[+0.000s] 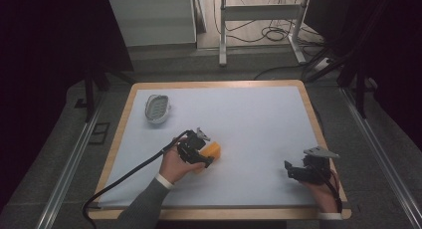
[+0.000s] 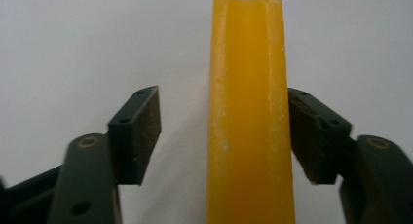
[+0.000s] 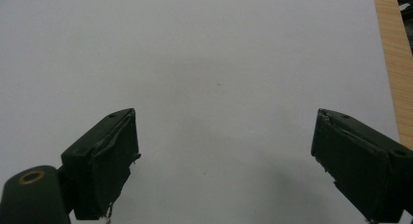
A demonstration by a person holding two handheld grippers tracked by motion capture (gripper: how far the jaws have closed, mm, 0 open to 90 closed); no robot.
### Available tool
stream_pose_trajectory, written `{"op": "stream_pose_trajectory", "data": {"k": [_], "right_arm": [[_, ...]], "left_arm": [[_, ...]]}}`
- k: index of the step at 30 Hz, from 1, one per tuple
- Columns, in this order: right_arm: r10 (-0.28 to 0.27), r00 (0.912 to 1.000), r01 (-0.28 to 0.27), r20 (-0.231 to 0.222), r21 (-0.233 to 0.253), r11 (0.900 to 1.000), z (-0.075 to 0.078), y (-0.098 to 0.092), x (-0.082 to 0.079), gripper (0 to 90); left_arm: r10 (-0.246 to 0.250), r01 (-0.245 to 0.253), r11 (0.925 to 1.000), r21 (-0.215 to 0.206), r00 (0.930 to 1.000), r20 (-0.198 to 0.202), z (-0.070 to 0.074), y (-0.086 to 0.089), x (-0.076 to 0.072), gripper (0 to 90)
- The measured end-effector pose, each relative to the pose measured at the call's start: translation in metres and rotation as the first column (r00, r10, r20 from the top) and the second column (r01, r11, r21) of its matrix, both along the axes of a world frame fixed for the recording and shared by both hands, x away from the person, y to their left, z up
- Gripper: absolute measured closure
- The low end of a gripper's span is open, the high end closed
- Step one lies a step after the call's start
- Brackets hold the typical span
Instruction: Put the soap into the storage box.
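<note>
Straddling a yellow bar of soap (image 2: 249,112) with its jaws, the left gripper (image 1: 195,150) sits near the middle of the white mat (image 1: 249,119), a little toward the person's side. In the left gripper view the bar stands on edge between the two black pads: the right pad looks to be touching or all but touching the bar's side, while the left pad (image 2: 141,131) stands clearly apart from it with white mat visible in the gap. So the jaws are spread around the soap, not clamped on it, and the grasp is judged to be about to close or only just let go; the pictures alone cannot settle which. A pale oval soap dish (image 1: 157,108) lies well apart, near the far left corner of the mat, and it looks empty, so if the bar is meant to go there, the carrying and placing are all yet to be done. The right gripper (image 1: 304,168) hovers near the mat's near right corner, far from the soap; its own view shows both pads wide apart over bare mat with the wooden table edge (image 3: 392,63) at the side, holding nothing. As things lie, the work seems at an early stage: soap reached, not yet gripped firmly, dish untouched.
</note>
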State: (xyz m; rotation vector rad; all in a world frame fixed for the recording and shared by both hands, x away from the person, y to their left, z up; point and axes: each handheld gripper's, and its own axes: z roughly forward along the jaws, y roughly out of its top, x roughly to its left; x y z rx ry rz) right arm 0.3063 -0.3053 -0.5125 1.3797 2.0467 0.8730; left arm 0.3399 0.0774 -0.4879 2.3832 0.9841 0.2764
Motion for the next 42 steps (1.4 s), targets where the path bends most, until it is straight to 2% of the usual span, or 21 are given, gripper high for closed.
{"op": "stream_pose_trajectory", "data": {"k": [2,5,6,7,8,11,19,23,26,27,28,29,35,42], "right_arm": [[0.000,1.0000,0.000,-0.001,-0.001,1.000,0.000,0.000,0.000,10.0],[0.000,1.0000,0.000,0.000,0.001,1.000,0.000,-0.001,0.000,10.0],[0.000,1.0000,0.000,0.000,0.001,1.000,0.000,-0.001,0.000,10.0],[-0.002,1.0000,0.002,-0.001,0.001,1.000,0.000,-0.001,0.000,10.0],[-0.003,1.0000,0.003,-0.003,0.000,1.000,0.000,-0.001,0.000,10.0],[-0.005,1.0000,0.005,-0.004,0.001,1.000,-0.001,-0.001,0.001,10.0],[-0.004,1.0000,0.004,-0.004,0.001,1.000,0.000,-0.002,0.000,10.0],[-0.007,1.0000,0.007,0.001,0.003,1.000,0.000,-0.002,0.000,10.0],[-0.008,1.0000,0.008,-0.001,0.004,1.000,0.000,-0.003,0.000,10.0],[-0.009,1.0000,0.009,0.002,0.008,1.000,0.001,-0.004,0.000,10.0],[-0.009,1.0000,0.009,0.002,0.008,1.000,0.001,-0.004,0.000,10.0],[-0.010,0.9999,0.010,0.004,0.009,1.000,0.001,-0.005,0.000,10.0],[-0.014,0.9999,0.014,0.005,0.010,1.000,0.002,-0.006,0.000,10.1],[-0.017,0.9998,0.017,0.007,0.009,1.000,0.002,-0.007,0.000,10.1]], "left_arm": [[-0.005,0.005,1.0000,-0.005,0.9999,-0.012,-0.003,-0.003,0.000,35.9],[-0.006,0.006,1.0000,0.007,0.9993,-0.038,-0.007,-0.006,0.001,47.3],[-0.006,0.006,1.0000,0.007,0.9993,-0.038,-0.007,-0.006,0.001,51.7],[-0.006,0.006,1.0000,0.002,0.9994,-0.033,-0.008,-0.007,0.000,51.7],[-0.011,0.010,0.9999,-0.012,0.9996,-0.026,-0.007,-0.008,-0.002,57.5],[-0.008,0.008,0.9999,-0.007,0.9995,-0.031,-0.008,-0.008,-0.001,60.0],[-0.014,0.014,0.9999,0.003,0.9997,-0.021,-0.010,-0.008,-0.001,61.1],[-0.035,0.035,0.9994,0.006,0.9981,-0.052,-0.006,-0.005,0.001,61.2],[-0.038,0.038,0.9993,-0.001,0.9980,-0.050,-0.003,-0.002,0.001,61.2],[-0.038,0.036,0.9989,-0.028,0.9985,-0.039,0.002,0.002,0.001,61.2],[-0.038,0.036,0.9989,-0.028,0.9985,-0.039,0.002,0.002,0.001,61.2],[-0.034,0.032,0.9979,-0.056,0.9989,-0.033,0.007,0.006,0.001,61.2],[-0.034,0.032,0.9926,-0.117,0.9994,-0.009,0.024,0.019,-0.001,61.2],[-0.007,0.007,0.9903,-0.139,1.0000,-0.003,0.029,0.029,0.000,61.2]]}}
